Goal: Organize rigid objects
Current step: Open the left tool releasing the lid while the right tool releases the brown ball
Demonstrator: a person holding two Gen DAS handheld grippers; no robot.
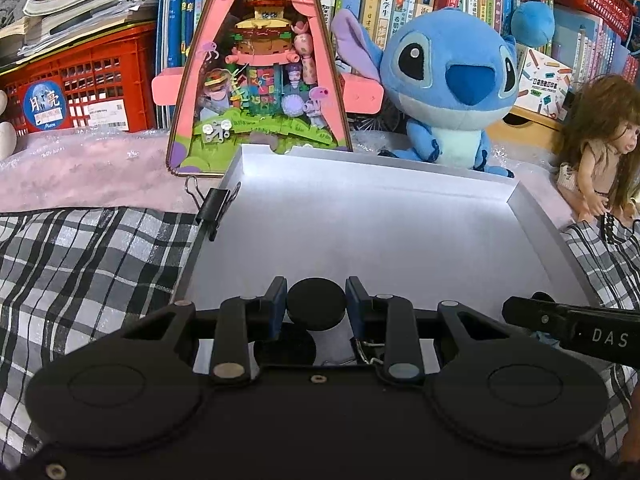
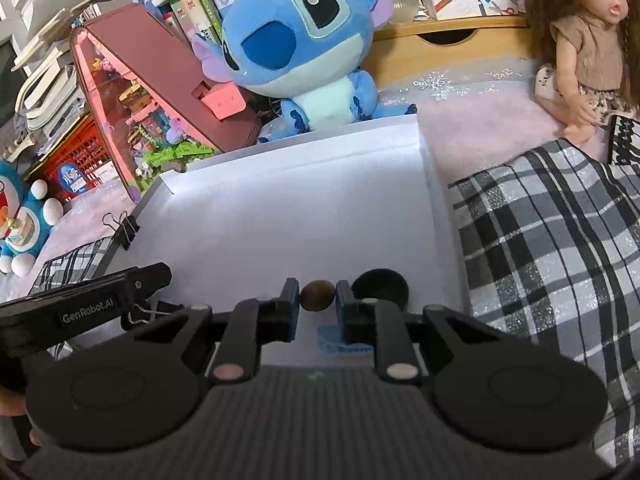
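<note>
gripped a black disc (image 1: 316, 309) in the left gripper (image 1: 316, 304), low over the white tray (image 1: 360, 220) near edge. pinched a brown nut (image 2: 317, 295) in the right gripper (image 2: 318, 296), black cup (image 2: 380, 285) just right. plaid cloth (image 2: 540, 240) around the tray; blue plush (image 1: 452, 84) and books beyond its far wall.

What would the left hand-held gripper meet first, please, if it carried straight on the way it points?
Beyond the black disc it holds, the white tray's floor looks free; probably the tray's far wall comes first, though depth is unclear.
</note>
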